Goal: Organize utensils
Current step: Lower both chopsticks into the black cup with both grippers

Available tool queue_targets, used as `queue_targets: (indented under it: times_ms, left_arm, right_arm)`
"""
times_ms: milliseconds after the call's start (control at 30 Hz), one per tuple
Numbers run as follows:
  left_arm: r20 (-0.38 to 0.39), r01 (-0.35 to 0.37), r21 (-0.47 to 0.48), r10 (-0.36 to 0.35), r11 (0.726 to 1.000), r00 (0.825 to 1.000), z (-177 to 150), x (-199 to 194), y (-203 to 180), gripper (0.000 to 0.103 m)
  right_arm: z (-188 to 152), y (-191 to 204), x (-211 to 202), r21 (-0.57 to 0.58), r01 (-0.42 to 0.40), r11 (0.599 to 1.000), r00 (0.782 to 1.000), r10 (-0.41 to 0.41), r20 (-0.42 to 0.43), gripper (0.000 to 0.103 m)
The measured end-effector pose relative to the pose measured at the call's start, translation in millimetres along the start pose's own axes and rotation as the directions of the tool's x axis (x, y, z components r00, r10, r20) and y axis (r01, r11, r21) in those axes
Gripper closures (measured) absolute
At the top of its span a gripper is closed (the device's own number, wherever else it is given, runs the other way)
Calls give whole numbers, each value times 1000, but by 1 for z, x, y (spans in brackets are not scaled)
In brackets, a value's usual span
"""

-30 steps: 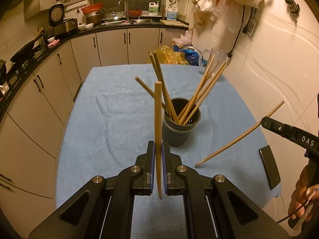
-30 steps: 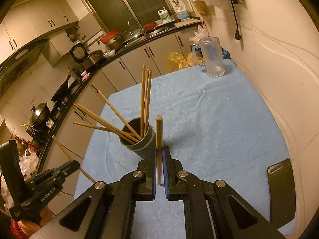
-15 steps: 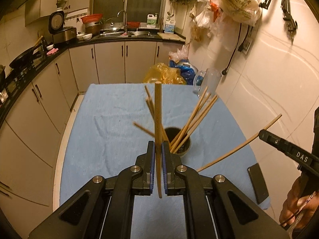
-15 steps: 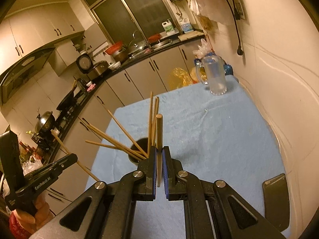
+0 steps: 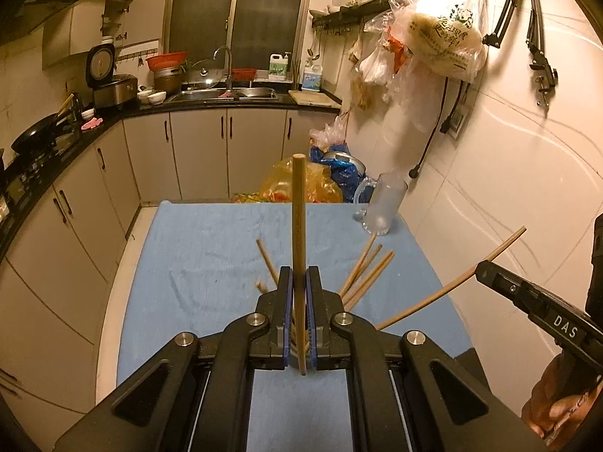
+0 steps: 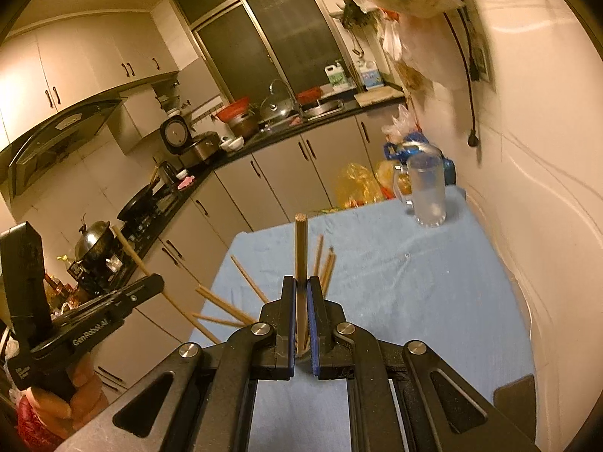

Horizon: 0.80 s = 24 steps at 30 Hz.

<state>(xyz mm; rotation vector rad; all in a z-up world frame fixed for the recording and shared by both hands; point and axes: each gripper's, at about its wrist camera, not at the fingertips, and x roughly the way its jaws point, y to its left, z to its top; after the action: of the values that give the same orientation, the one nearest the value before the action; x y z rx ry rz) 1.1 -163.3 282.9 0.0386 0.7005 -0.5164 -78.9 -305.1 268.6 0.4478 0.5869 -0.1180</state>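
My left gripper (image 5: pixel 299 273) is shut on a wooden chopstick (image 5: pixel 298 207) that stands upright between its pads, above the blue towel (image 5: pixel 211 260). My right gripper (image 6: pixel 300 282) is shut on another upright chopstick (image 6: pixel 300 245). Several more chopsticks (image 5: pixel 363 275) (image 6: pixel 233 310) fan out from behind the fingers; the dark holder they stand in is hidden by the grippers. In the left wrist view the right gripper (image 5: pixel 486 271) shows at the right with its chopstick (image 5: pixel 448 290) slanting. The left gripper (image 6: pixel 156 284) appears at the left of the right wrist view.
A frosted glass mug (image 5: pixel 380 207) (image 6: pixel 426 196) stands at the towel's far right corner. A flat dark object (image 6: pixel 516 403) lies at the near right edge by the wall. Cabinets and a counter run along the left; plastic bags (image 5: pixel 316 184) sit beyond the table.
Both grippers have risen and tilted up, each keeping its chopstick. The dark holder has dropped out of sight behind the fingers; only the tips of its chopsticks still show.
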Motion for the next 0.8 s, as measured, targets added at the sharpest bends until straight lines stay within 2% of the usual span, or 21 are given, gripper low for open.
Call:
queue_targets:
  times_ms: [267,433,800]
  left_arm:
    - [5,-9,-22,9,1000,1000,13,26,-1,97]
    - [0,-14,-27,14,1000,1000,10,42,0,97]
    - [-56,-14,-22,13,1000,998,-6,72,4,97]
  right_arm:
    - [10,8,23,-25,29,999,999,-30,-11,97]
    - [7,8,40,-42,63,997,997,-65,-36,97]
    - [-4,8,68,-56,77,995,992,-82,-95,97]
